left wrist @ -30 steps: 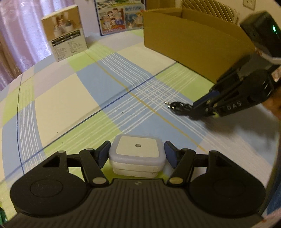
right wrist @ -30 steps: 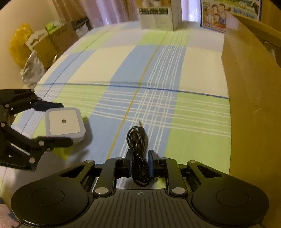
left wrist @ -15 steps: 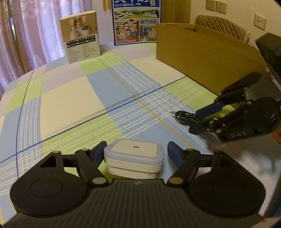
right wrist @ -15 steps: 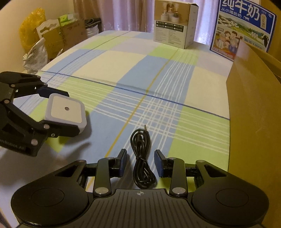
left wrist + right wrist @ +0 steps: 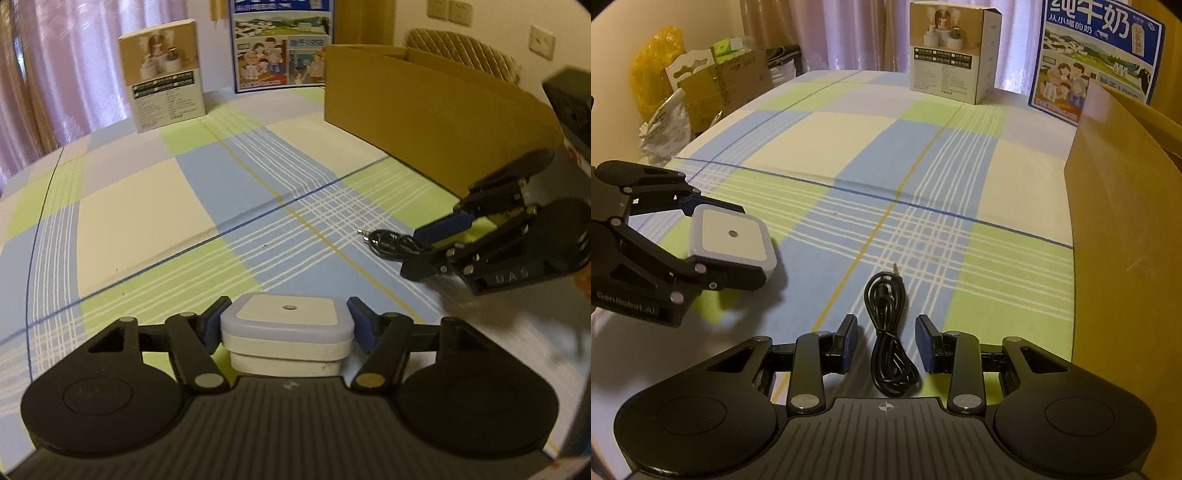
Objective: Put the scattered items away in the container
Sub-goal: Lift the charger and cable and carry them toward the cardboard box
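Night light (image 5: 286,332), the small white square one, sits on the checked cloth (image 5: 147,206) between the pads of my left gripper (image 5: 288,325). Its jaws have just been closing, and both pads now press its sides. It looks hard, light and smooth, so flat sides are best to hold. Further right, my right gripper (image 5: 886,343) is open around the black cable (image 5: 888,332), pads not touching. It looks soft and floppy; I'd pinch the bunched middle. Cardboard box (image 5: 1126,240) waits at the right.
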